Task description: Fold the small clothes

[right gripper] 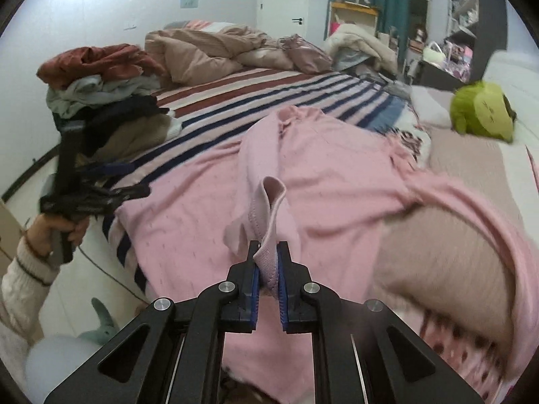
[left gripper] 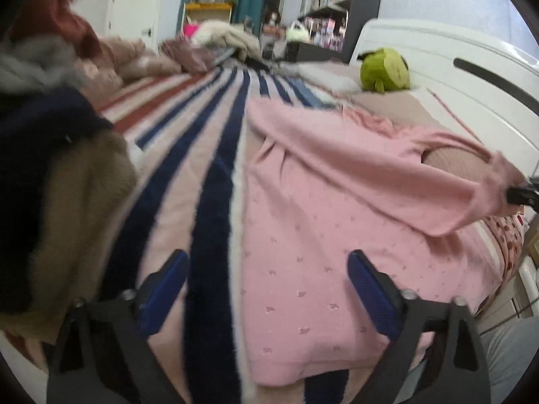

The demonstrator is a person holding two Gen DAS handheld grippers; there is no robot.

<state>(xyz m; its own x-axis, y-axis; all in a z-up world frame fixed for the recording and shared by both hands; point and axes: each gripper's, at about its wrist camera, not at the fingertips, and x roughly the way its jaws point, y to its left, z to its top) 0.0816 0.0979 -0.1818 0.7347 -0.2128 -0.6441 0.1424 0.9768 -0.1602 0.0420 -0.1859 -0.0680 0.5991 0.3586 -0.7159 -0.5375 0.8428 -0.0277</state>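
Only the right wrist view shows the right gripper (right gripper: pixel 267 266) pinching the pink garment's (right gripper: pixel 188 208) cuff; left gripper (left gripper: pixel 266 289) gapes empty.

Left gripper (left gripper: pixel 266 269) hovers with blue-padded jaws wide apart, nothing between them, over the left edge of a pink knit garment with tiny bow pattern (left gripper: pixel 320 235). Garment lies on a navy, red and pink striped blanket (left gripper: pixel 209 155). Its sleeve is lifted toward the right, where a black gripper tip (left gripper: pixel 522 195) pinches it. Heap of tan and navy clothes (left gripper: pixel 67 185) at left. Green plush toy (left gripper: pixel 384 69) sits beyond the garment.
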